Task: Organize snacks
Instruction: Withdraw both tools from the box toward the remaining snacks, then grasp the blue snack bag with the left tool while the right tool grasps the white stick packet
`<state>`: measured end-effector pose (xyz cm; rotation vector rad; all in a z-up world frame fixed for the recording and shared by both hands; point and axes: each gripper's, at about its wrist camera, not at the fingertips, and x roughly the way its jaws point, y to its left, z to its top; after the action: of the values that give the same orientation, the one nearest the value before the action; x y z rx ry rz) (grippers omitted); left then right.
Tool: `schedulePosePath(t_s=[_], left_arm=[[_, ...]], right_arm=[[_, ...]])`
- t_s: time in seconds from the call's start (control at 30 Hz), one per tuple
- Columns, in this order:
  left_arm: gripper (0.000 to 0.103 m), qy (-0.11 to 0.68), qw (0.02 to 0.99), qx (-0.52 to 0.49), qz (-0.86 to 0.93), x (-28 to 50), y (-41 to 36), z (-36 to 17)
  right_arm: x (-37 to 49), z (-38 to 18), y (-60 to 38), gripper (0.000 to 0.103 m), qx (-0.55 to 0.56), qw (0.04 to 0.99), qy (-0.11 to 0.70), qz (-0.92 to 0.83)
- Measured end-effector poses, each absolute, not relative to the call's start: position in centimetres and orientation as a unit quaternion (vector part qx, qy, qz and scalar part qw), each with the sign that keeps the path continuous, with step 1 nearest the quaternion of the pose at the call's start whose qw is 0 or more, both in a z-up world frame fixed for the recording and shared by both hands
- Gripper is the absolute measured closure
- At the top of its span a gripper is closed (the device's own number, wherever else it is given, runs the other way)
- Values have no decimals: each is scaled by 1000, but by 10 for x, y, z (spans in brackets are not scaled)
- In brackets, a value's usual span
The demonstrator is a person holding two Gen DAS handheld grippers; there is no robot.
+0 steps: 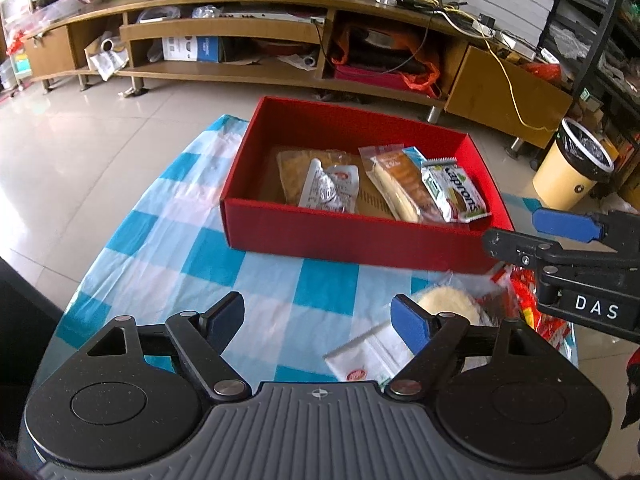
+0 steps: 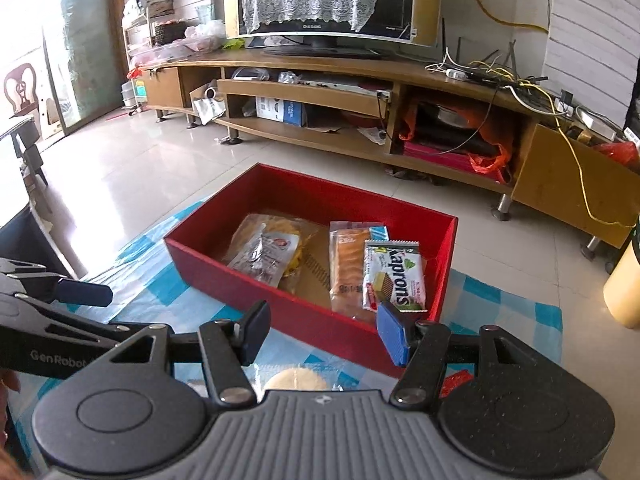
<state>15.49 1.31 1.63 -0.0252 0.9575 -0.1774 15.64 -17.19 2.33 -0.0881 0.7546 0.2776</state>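
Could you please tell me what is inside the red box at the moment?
The red box holds a silver sachet lying on a yellow snack bag, an orange biscuit pack and a green Naprons wafer pack. Anything beneath these packets is covered.

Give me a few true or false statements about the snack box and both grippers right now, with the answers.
1. The red box holds the Naprons wafer pack. True.
2. The left gripper is shut on a snack. False: it is open and holds nothing.
3. The round pale cracker pack lies inside the box. False: it lies on the checked tablecloth, outside the box.
4. The right gripper is open. True.
5. The box has a lid on it. False: its top is open.
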Motion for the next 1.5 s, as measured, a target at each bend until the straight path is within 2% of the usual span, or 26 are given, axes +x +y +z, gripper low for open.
schedulePosePath(t_s=[0.5,0.83,0.87,0.93,1.0,1.23,1.43,1.5], left_arm=[[16,520,843,47,-130,116,42,-28],[15,525,806,203,-182,95,17,-66],[9,530,804,202,-177,98,20,-71],[12,541,805,168,-175,105,32,-71],[22,550,806,138,-169,108,40,-69],[25,552,807,147,-152,81,28,-66],[26,553,813,104,-150,79,32,-57],[26,556,813,91,-148,83,34,-57]], right_arm=[[130,0,-162,43,-52,892,415,174],[123,-12,-161,43,-50,873,443,198],[123,-14,-161,43,-48,870,448,200],[124,-17,-160,43,-47,865,456,203],[124,-20,-159,43,-45,860,464,208],[121,-31,-156,43,-38,842,491,221],[127,-53,-137,42,-46,820,522,231],[129,-59,-129,39,-58,817,525,233]])
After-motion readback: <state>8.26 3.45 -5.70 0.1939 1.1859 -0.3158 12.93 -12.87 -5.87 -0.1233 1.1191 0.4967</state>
